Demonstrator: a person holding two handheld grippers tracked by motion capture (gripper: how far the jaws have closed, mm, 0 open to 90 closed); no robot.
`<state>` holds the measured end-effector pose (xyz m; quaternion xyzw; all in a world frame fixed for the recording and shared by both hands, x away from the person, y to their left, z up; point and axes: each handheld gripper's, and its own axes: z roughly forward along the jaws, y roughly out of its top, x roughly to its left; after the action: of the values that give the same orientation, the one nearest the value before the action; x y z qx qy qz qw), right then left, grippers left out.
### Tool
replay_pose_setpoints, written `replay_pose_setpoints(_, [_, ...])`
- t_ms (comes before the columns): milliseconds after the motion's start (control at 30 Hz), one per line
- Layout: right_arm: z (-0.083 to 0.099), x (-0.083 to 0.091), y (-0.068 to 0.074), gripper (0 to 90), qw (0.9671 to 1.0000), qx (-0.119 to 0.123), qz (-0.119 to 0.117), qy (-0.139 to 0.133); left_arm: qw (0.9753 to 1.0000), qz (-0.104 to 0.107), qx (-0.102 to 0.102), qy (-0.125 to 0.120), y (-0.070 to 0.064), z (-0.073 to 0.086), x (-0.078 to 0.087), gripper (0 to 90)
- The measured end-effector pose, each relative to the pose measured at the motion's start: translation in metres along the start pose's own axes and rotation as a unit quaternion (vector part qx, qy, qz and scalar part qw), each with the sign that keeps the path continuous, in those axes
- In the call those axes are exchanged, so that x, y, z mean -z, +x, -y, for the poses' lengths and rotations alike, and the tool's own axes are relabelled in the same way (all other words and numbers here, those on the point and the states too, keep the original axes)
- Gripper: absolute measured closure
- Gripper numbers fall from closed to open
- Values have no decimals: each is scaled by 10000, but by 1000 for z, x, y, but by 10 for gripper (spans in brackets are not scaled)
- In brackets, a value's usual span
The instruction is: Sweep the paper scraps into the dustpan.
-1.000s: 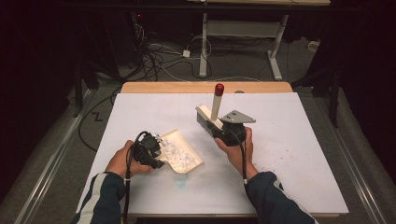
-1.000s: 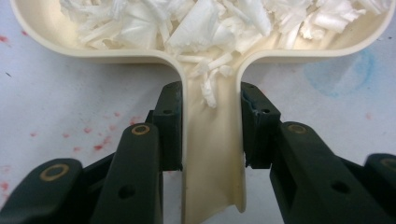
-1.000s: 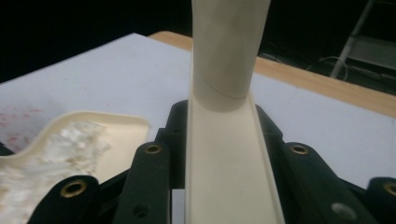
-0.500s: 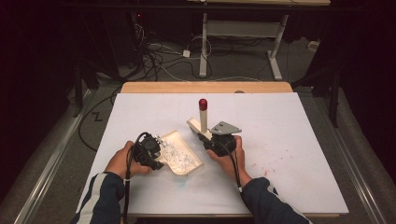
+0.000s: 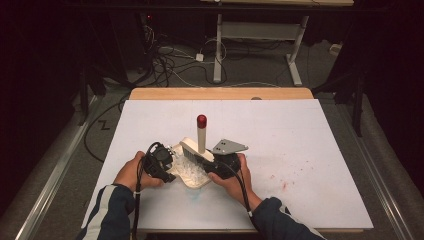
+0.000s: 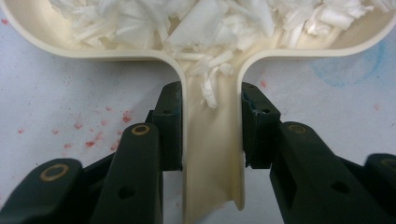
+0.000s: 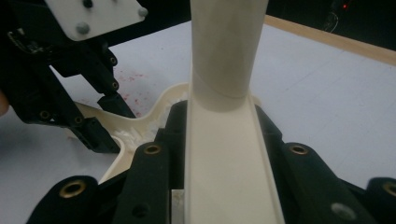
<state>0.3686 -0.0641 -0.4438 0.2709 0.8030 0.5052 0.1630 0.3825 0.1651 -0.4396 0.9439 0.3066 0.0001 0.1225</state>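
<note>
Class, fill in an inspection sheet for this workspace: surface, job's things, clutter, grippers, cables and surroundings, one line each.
Surface: white table top with red specks and a faint blue smudge.
Job's things: cream dustpan holding white paper scraps; cream brush with a red-tipped handle standing up over the dustpan.
Clutter: nothing seen.
Grippers: left gripper shut on the dustpan's handle; right gripper shut on the brush.
Cables: one trails from each gripper along the forearm; loose cables on the floor beyond the table.
Surroundings: dark room, white desk frame behind.
</note>
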Motion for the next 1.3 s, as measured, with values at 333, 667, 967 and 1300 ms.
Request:
replay_pose_setpoints(333, [-18,23,-24,683,9996,-101,134,-225,10000,-25,-25,13,-1,1,0,630])
replay_pose_setpoints(667, [-10,39,-61,683,9962,-302,786,-233,10000,-33,-11,-2,-1,0,1,629])
replay_pose_setpoints(967, [12,36,-72,682,9904,-88,1354,253,10000,-55,-9,30,-2,-1,0,629])
replay_pose_setpoints(1300, [21,34,-55,682,9982,-71,506,312,9999,-103,-29,76,-3,-3,-3,629])
